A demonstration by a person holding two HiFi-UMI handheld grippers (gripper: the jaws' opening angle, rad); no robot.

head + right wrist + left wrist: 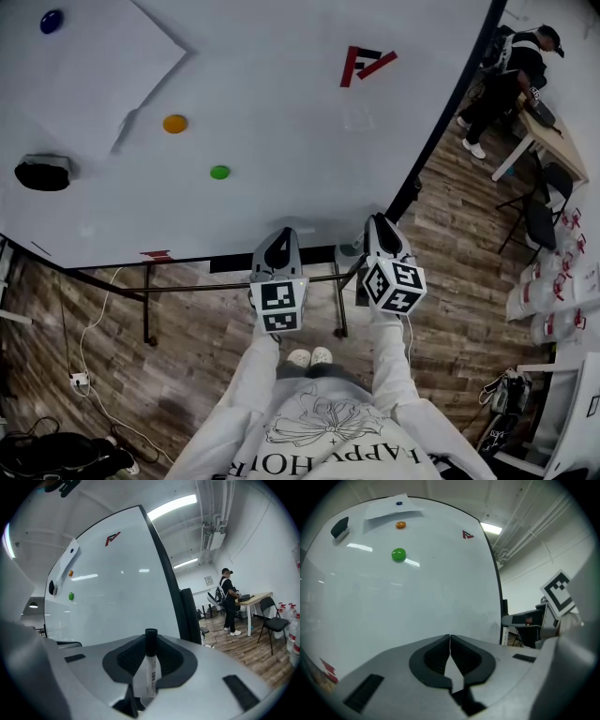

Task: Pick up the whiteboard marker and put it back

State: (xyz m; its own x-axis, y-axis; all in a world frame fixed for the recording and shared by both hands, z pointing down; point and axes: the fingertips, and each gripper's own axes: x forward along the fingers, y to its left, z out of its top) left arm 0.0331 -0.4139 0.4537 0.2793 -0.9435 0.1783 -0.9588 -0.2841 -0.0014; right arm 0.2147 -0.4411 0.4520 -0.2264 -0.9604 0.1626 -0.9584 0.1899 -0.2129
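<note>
1. two grippers sit low in front of the whiteboard (pixel 281 112), close to its bottom edge. the right gripper (pixel 151 649) has its jaws clamped on the whiteboard marker (pixel 150 667), which stands upright between the pads with its black cap on top.
2. the left gripper (pixel 450 644) has its jaws together with nothing between them. we judge it has no part in this step and is best left beside the right one, clear of it.
3. we read the step in hand as taking the marker to its resting place along the bottom of the board. the head view does not show us a tray clearly, so we should find the ledge before lowering.
4. to do it well, we would turn the marker from upright to lying along the ledge, bring it in slowly, and let it touch down before the jaws part.
5. the capped end stands just past the jaw tips and could knock the board first, so an unhurried wrist turn seems wise.
6. the green magnet (pixel 219 172) and the orange magnet (pixel 174 123) sit higher on the board, well apart from that path.
</note>
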